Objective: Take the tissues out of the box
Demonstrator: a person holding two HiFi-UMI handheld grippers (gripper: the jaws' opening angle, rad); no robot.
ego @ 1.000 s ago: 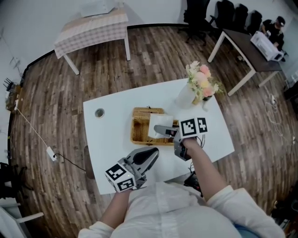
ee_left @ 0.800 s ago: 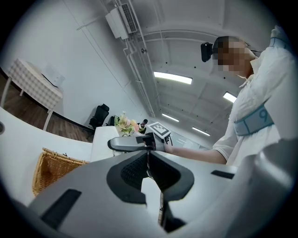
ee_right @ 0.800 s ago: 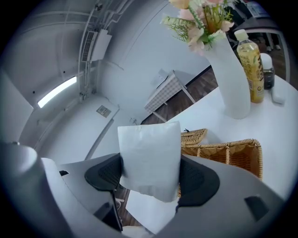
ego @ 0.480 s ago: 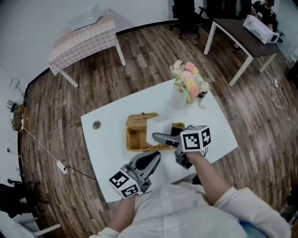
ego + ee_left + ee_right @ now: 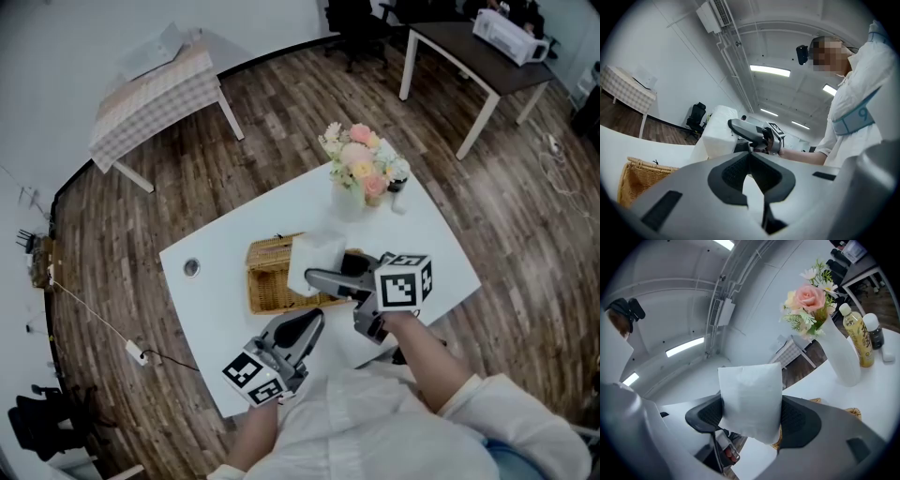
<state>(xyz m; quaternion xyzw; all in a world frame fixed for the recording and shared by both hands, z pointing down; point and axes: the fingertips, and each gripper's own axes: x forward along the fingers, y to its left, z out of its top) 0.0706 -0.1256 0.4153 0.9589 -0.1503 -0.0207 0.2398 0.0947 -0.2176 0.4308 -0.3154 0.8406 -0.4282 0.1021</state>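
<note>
- White surface [image 5: 216, 309] stands on a dark wood floor, with other tables and office chairs near the upper edge of the head view.
- At the middle of the surface sits a wicker basket [image 5: 267, 277], open at the top. It seems to serve as the box for this task.
- Right hand-held gripper [image 5: 317, 277] reaches in from the lower right, its jaws closed on a white pack of tissues [image 5: 315, 259].
- Its own view shows the pack pinched between the two dark pads, with most of the pack standing above them.
- The pack hangs over the basket's right end. The left gripper view shows it above the wicker rim, so it looks clear of the basket and ready to carry off.
- Gripping the pack by its sides probably keeps the soft bundle from folding or slipping.
- Left hand-held gripper [image 5: 312, 321] waits near the lower edge of the surface, jaws together and holding nothing. It points toward the basket, perhaps to steady it if needed.
- A vase of flowers [image 5: 361, 173] and a yellow bottle [image 5: 857, 336] stand beyond the basket, toward the upper right, so a low sideways sweep there looks risky.
</note>
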